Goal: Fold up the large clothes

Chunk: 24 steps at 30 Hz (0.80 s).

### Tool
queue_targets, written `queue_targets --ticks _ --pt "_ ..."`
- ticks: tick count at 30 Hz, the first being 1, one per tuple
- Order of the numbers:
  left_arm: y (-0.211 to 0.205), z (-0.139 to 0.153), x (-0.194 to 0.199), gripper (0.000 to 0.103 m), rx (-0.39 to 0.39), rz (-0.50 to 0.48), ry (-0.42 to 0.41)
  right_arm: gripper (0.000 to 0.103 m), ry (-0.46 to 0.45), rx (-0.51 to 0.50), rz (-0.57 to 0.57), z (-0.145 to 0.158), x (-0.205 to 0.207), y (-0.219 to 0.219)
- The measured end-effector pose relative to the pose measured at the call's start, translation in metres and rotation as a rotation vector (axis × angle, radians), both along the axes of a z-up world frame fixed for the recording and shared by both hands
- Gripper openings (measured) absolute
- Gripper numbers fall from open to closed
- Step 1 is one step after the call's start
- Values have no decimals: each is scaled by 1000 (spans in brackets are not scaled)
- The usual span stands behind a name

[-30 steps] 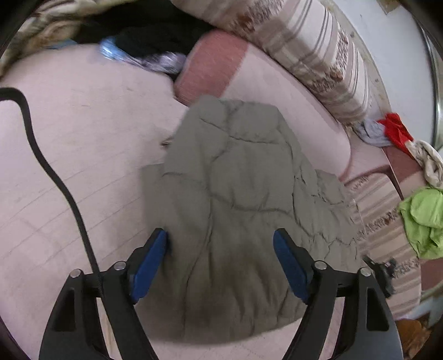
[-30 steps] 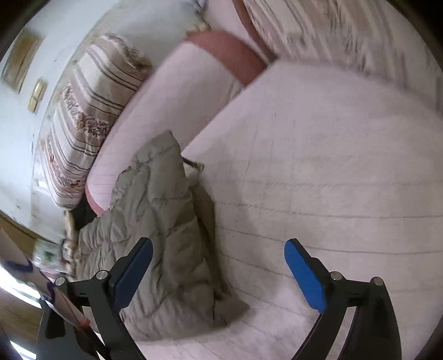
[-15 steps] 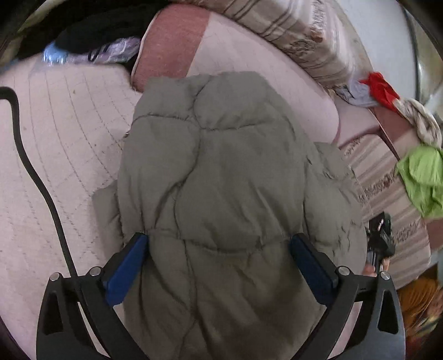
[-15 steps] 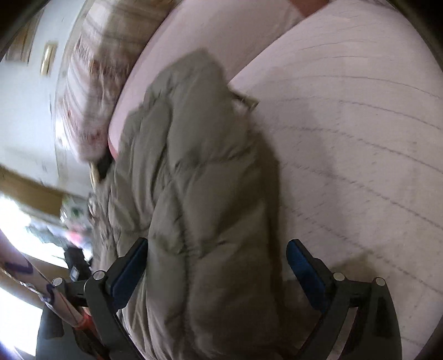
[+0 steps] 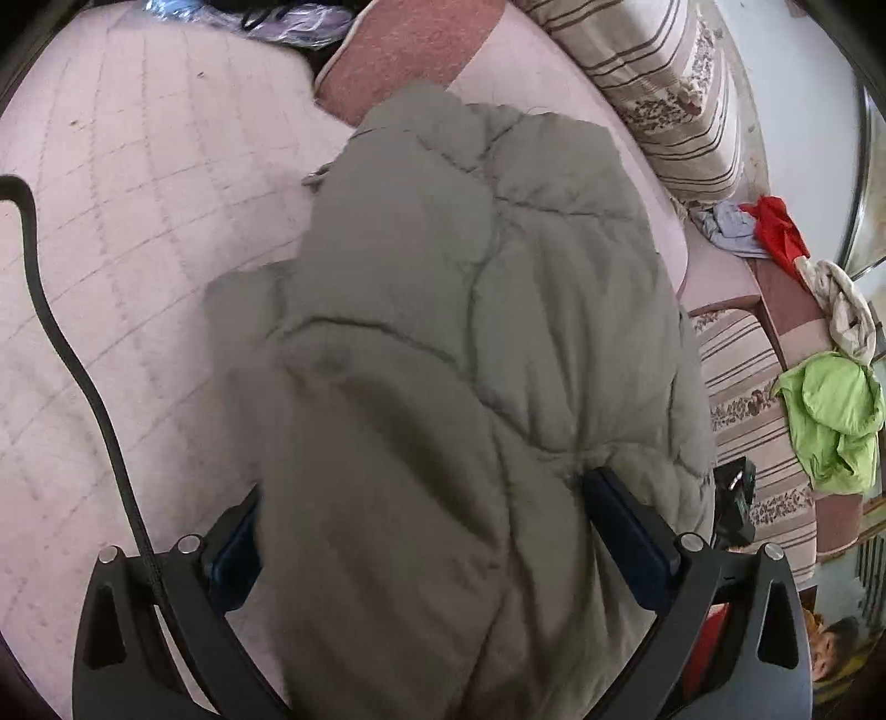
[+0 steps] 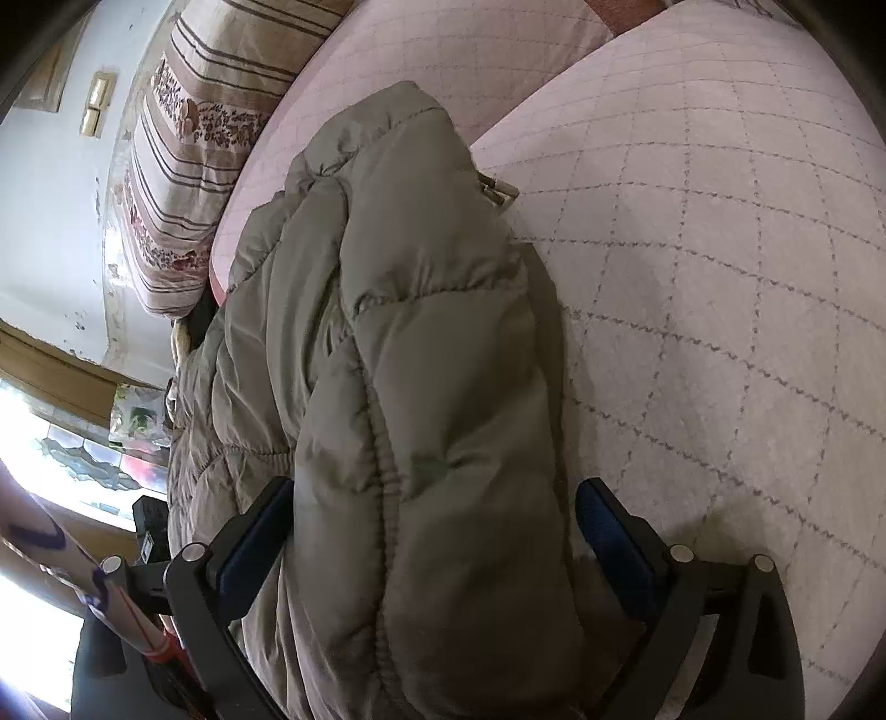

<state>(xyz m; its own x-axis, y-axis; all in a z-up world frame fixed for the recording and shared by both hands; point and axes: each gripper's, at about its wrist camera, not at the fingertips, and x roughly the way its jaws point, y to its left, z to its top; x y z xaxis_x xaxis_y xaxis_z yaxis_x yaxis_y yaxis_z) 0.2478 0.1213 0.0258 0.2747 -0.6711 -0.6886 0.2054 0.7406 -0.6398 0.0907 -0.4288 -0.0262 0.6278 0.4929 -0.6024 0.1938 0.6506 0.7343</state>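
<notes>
Both hand-held grippers, left (image 5: 421, 543) and right (image 6: 432, 543), have dropped onto the jacket (image 5: 470, 332), jaws spread wide astride it, nothing pinched yet; grab comes next.

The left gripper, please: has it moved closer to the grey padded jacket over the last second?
Yes. The left gripper has closed in on the grey padded jacket, which now fills the view and sits between its wide-open jaws; the red cushion has slid toward the top edge.

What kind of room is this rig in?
Likely a lived-in home sitting or bedroom: quilted pink mattress cover, striped floral bolster cushions, loose clothes such as a green garment lying beyond the padded olive jacket.
</notes>
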Motion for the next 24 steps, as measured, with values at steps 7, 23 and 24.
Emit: queue_targets --ticks 7,23,24 --pt "-6 38 -31 69 54 46 -78 59 -8 36 -17 10 2 13" --pt "16 39 -101 61 231 117 -86 68 -22 -14 48 28 -51 18" --pt "20 35 -102 62 203 144 -70 73 27 -27 19 15 -50 16"
